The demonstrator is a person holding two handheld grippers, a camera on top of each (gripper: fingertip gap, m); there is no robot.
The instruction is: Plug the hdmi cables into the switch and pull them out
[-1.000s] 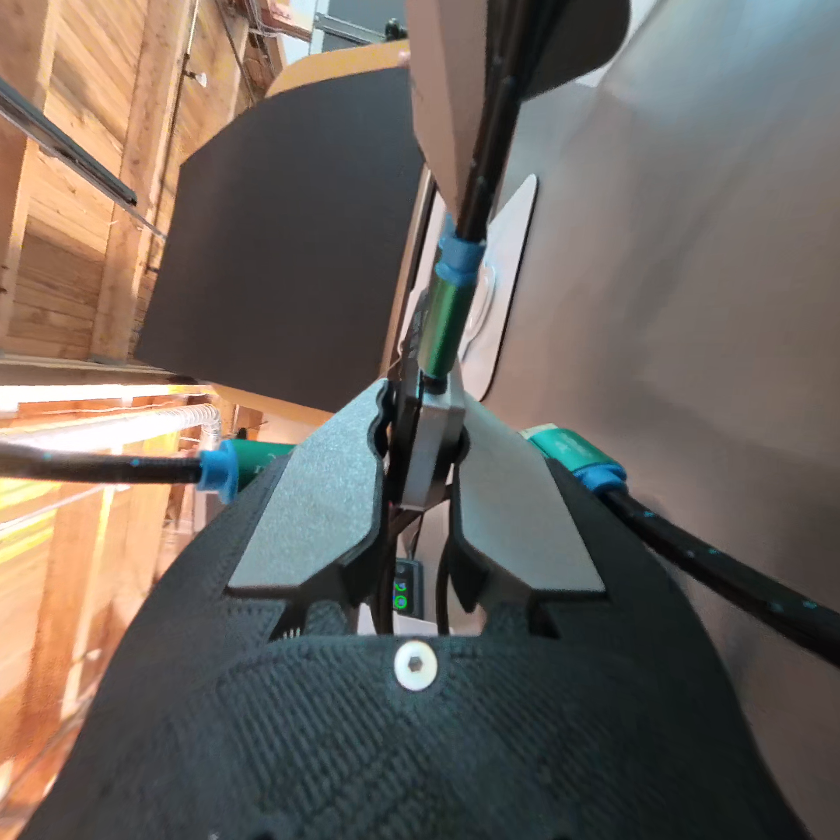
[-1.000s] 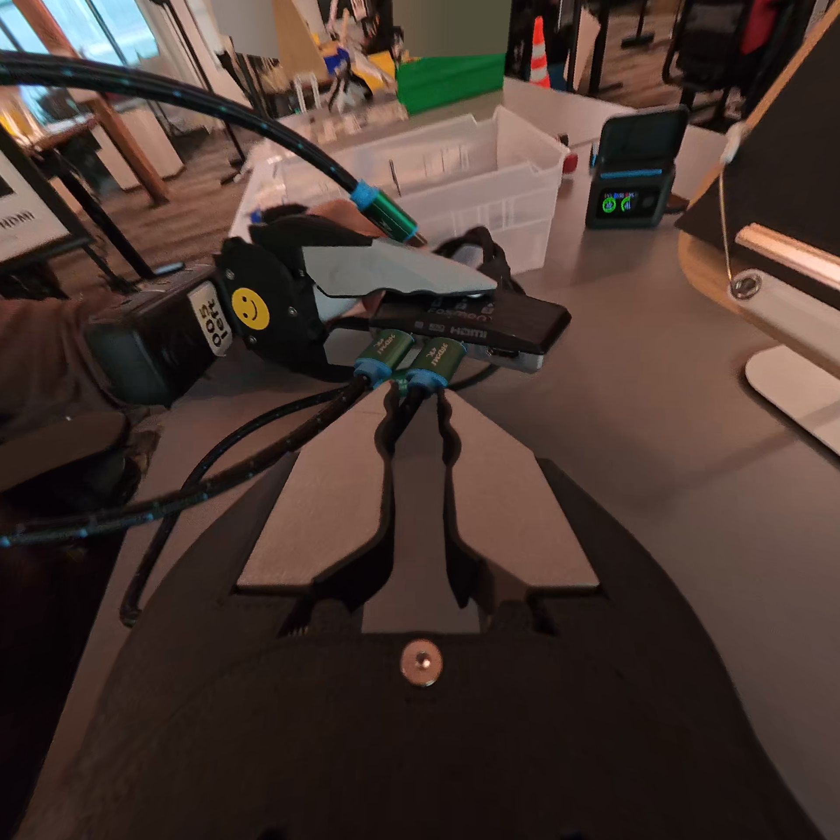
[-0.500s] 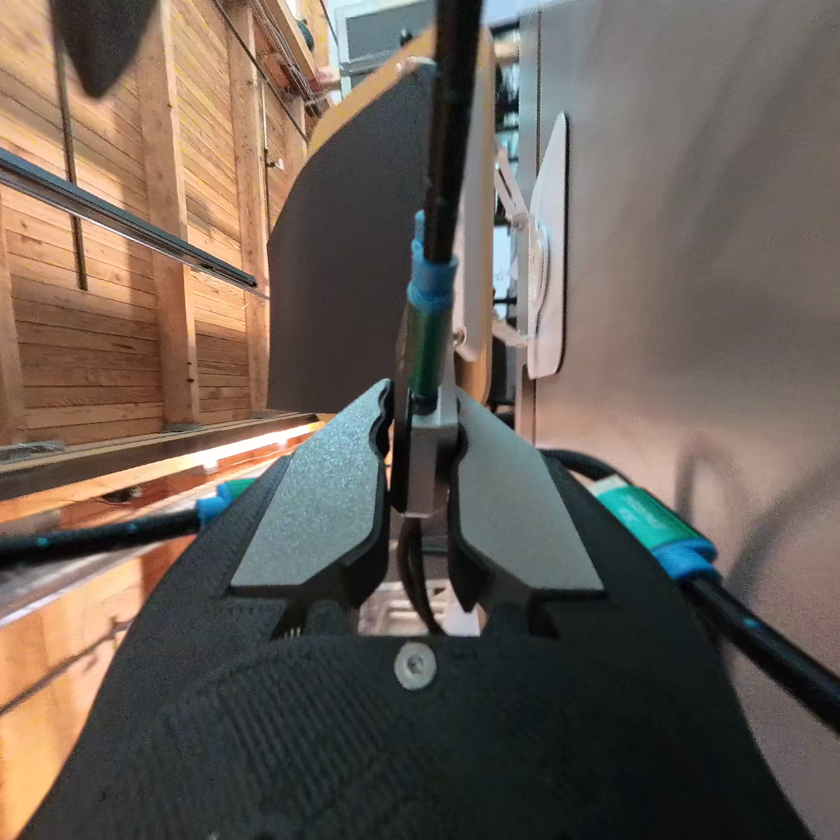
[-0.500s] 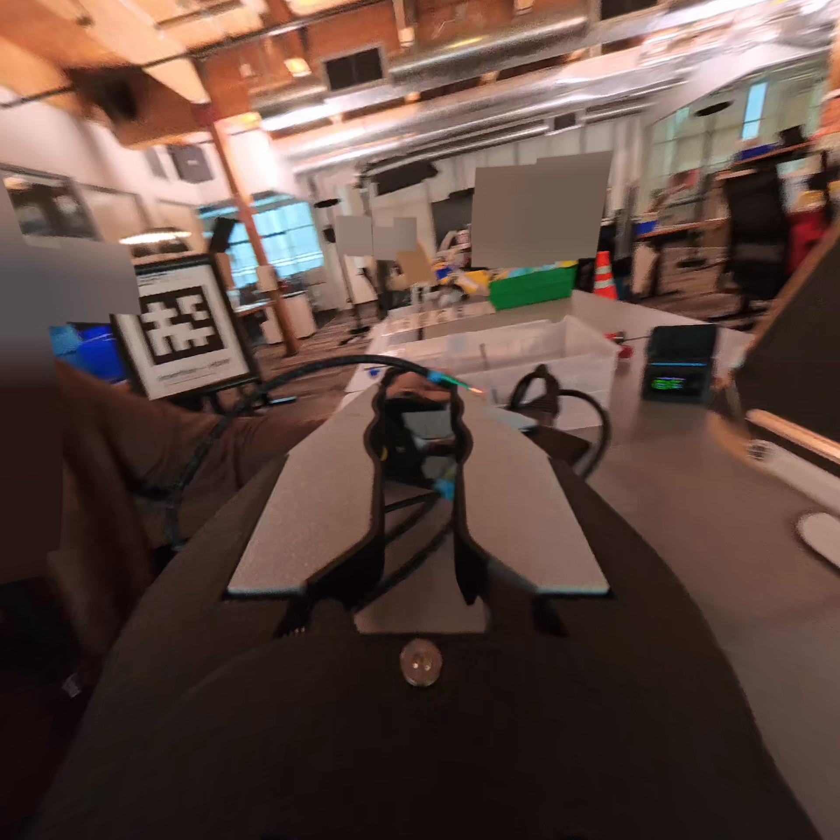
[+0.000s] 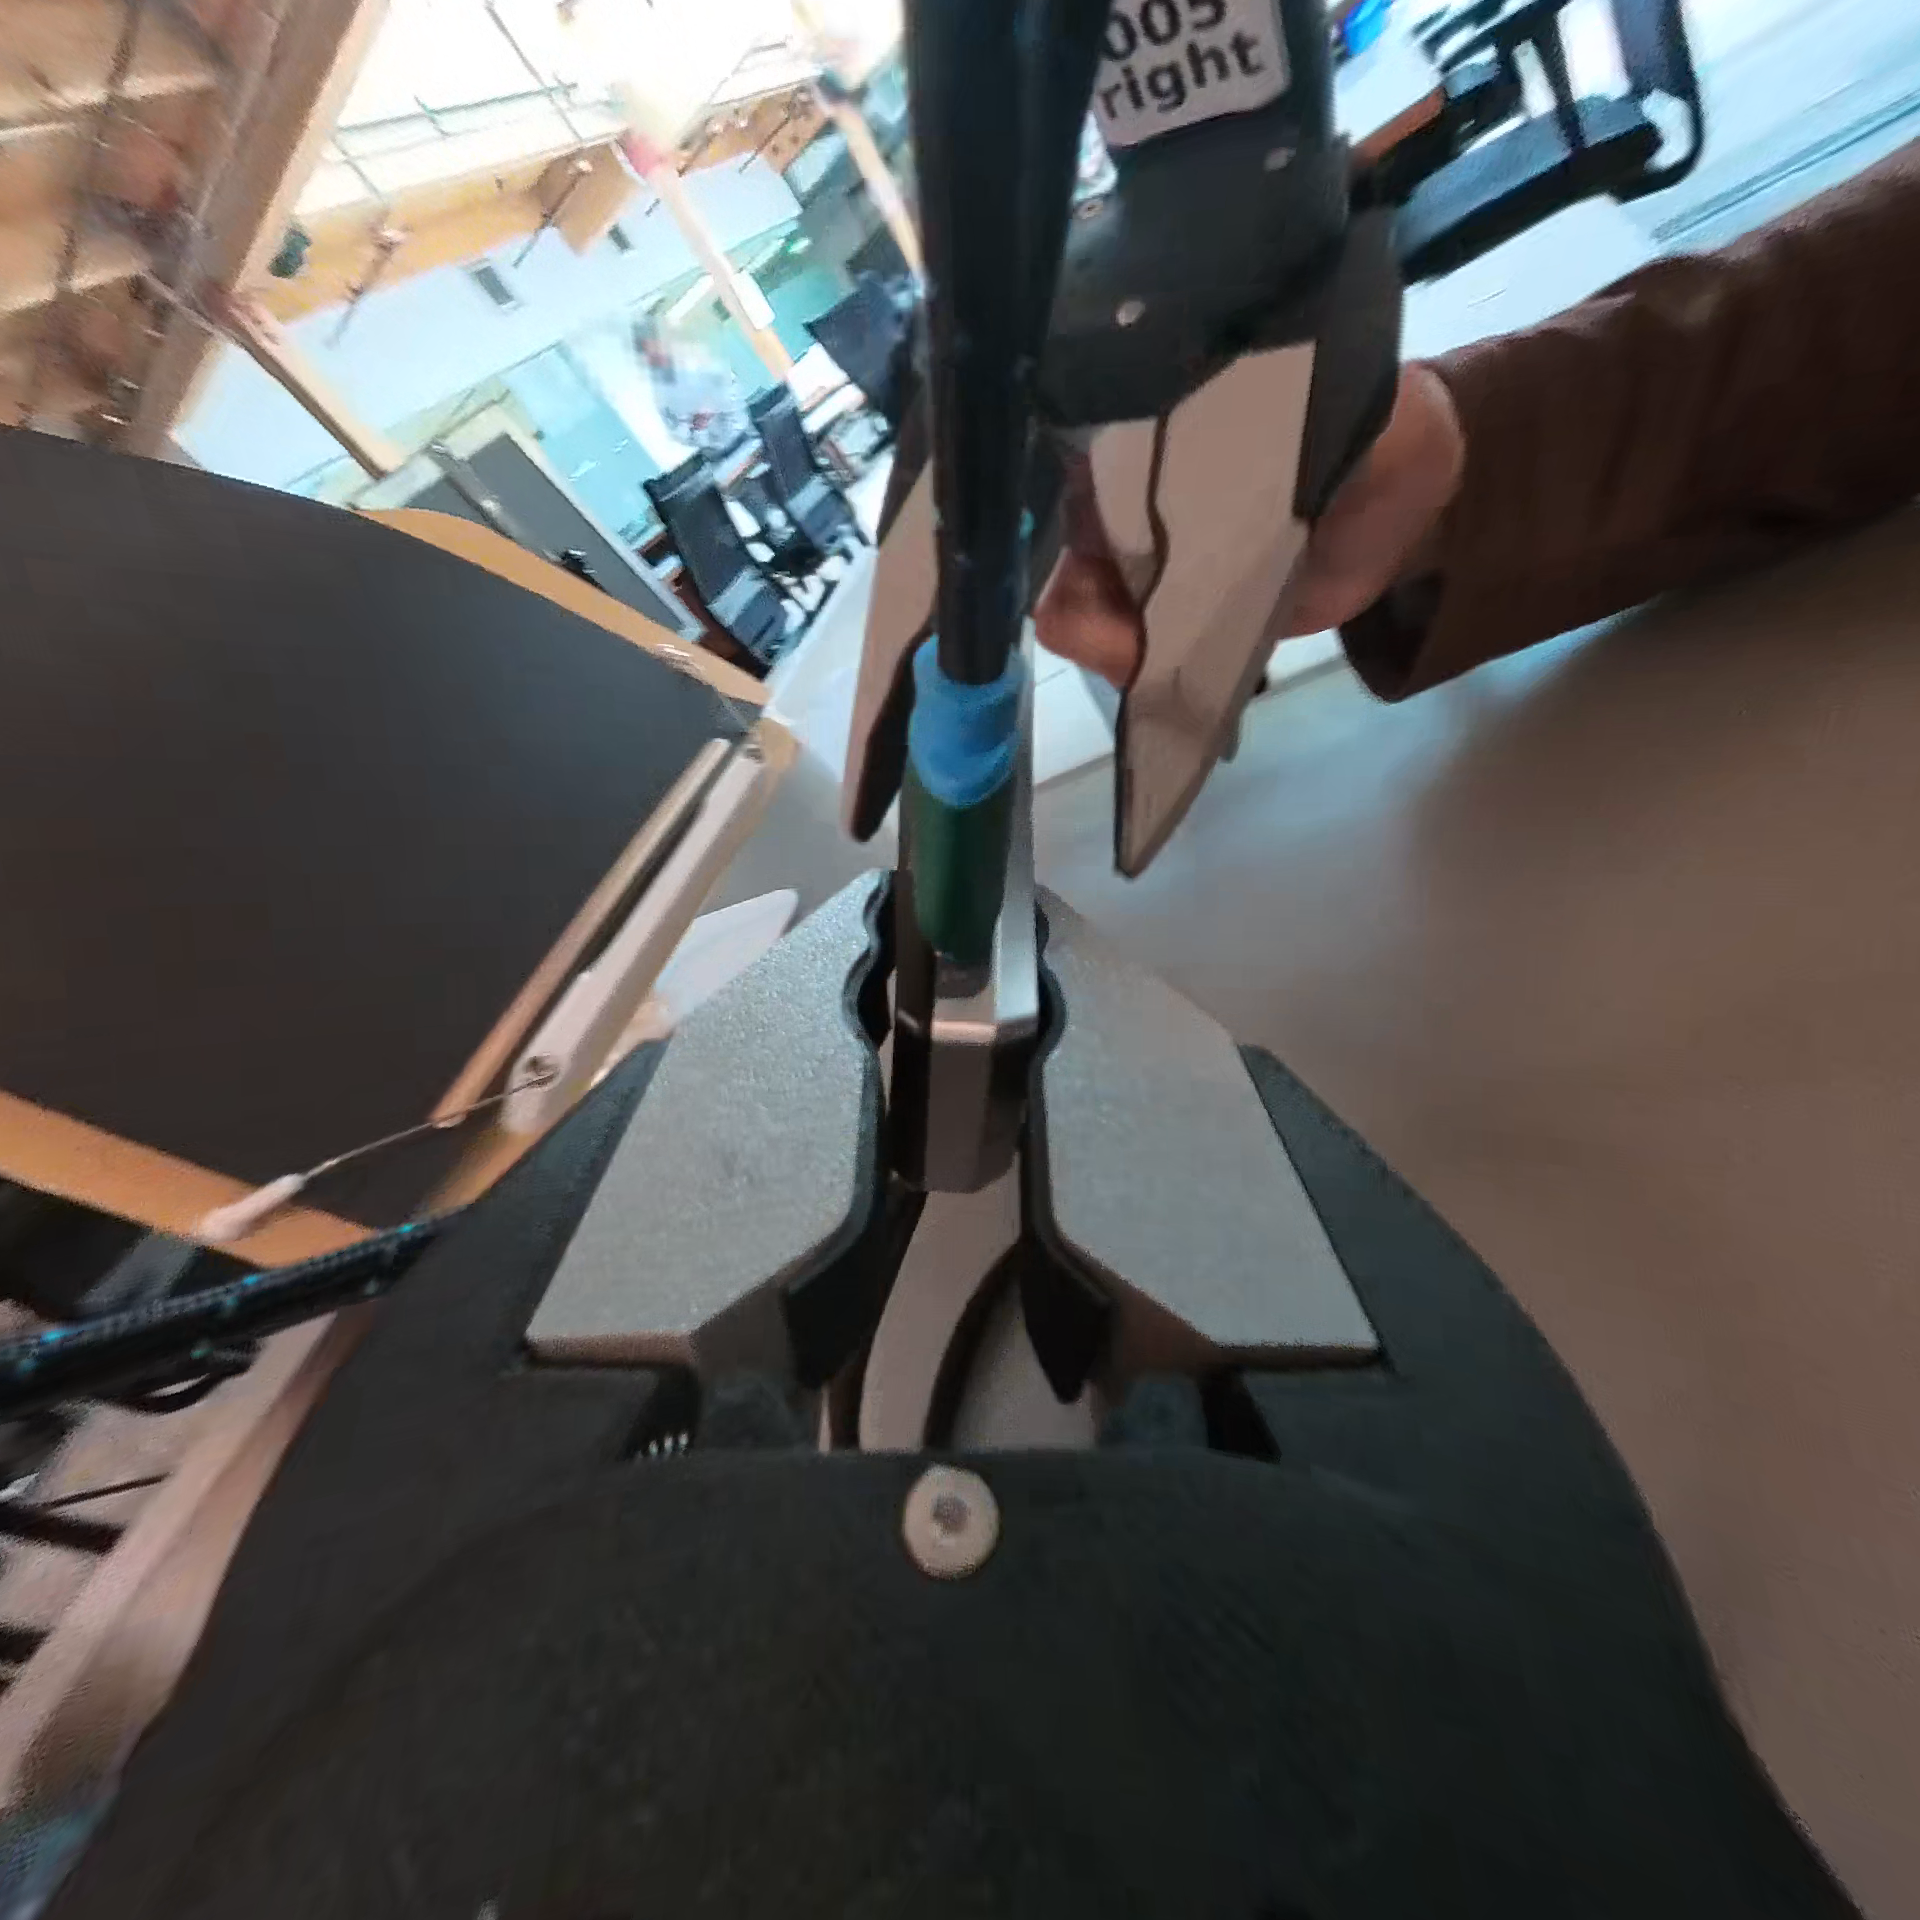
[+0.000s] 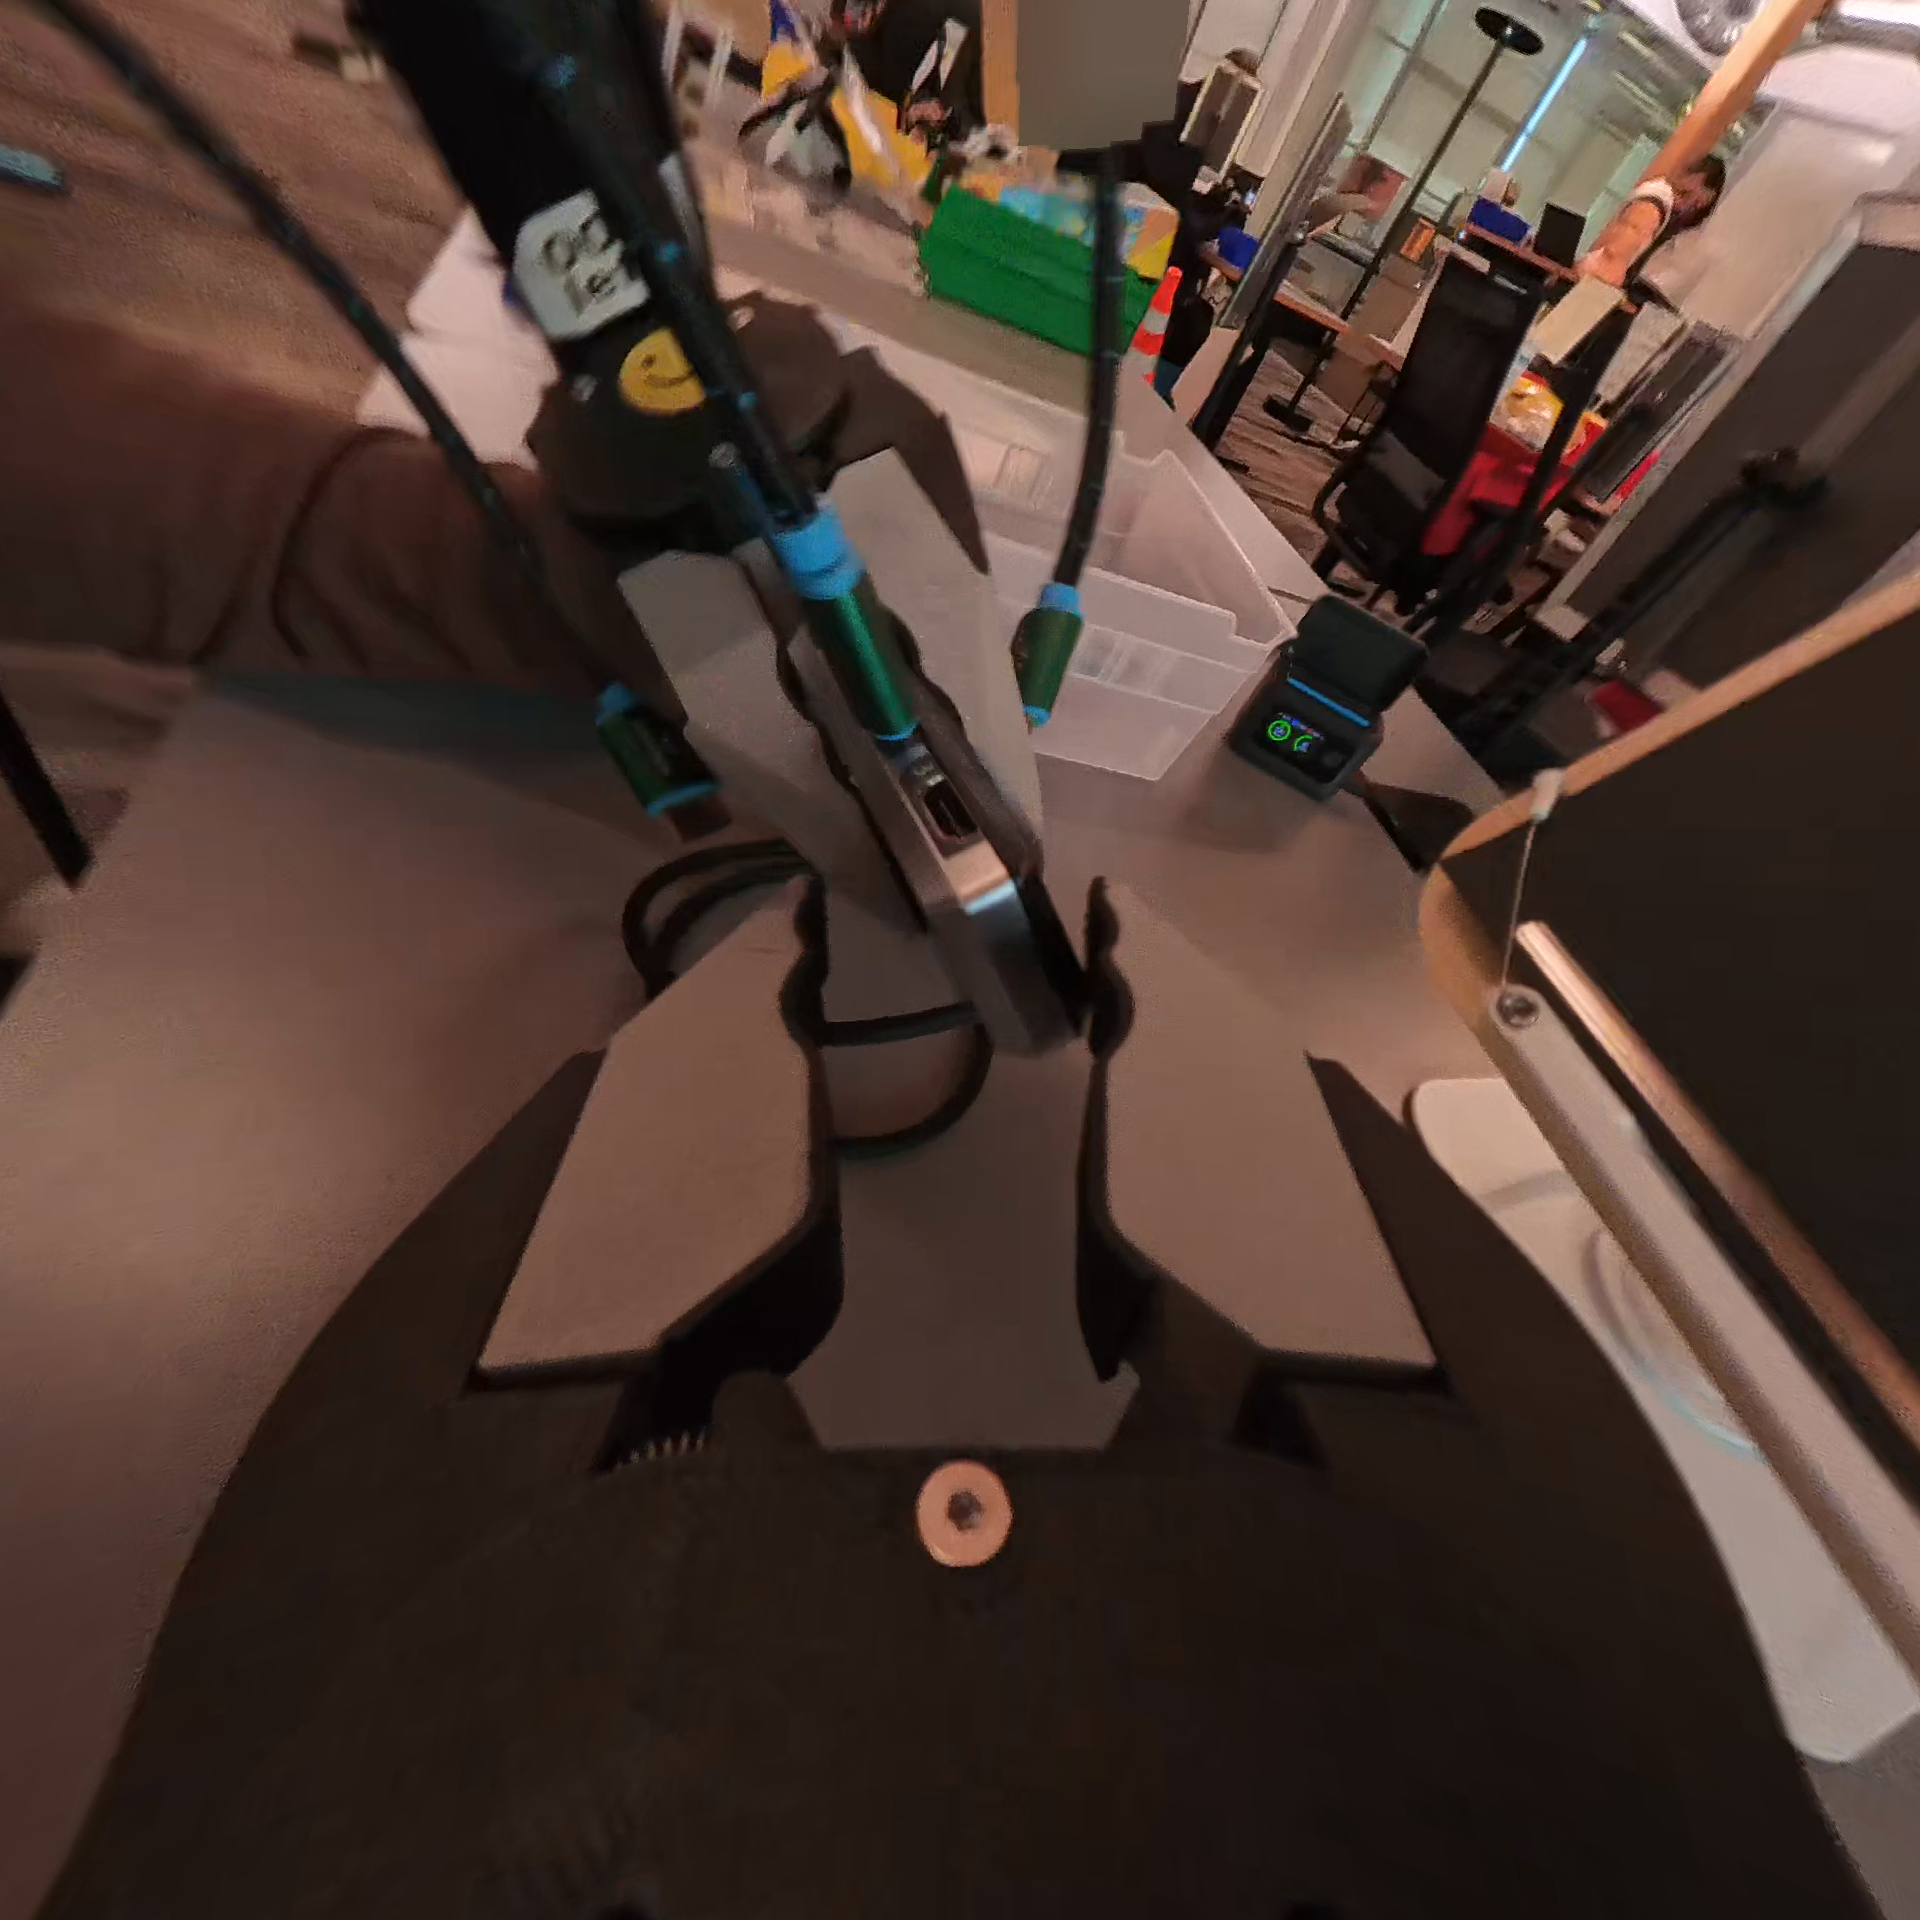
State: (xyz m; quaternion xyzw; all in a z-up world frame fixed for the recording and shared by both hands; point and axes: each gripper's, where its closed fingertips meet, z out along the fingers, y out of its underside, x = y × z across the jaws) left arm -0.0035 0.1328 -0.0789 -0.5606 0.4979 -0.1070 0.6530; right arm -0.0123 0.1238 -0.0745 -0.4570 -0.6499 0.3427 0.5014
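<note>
A white sticker [image 5: 1184,62] with dark printed characters, sharp enough to read, sits on the body of the right gripper [image 5: 1003,836]. The left gripper [image 6: 951,821] bears a similar white sticker [image 6: 577,270], blurred past reading, with a round yellow smiley sticker [image 6: 660,374] just below it. A small black device [image 6: 1314,696] on the table shows green and blue round icons on its lit screen, too small to read.
</note>
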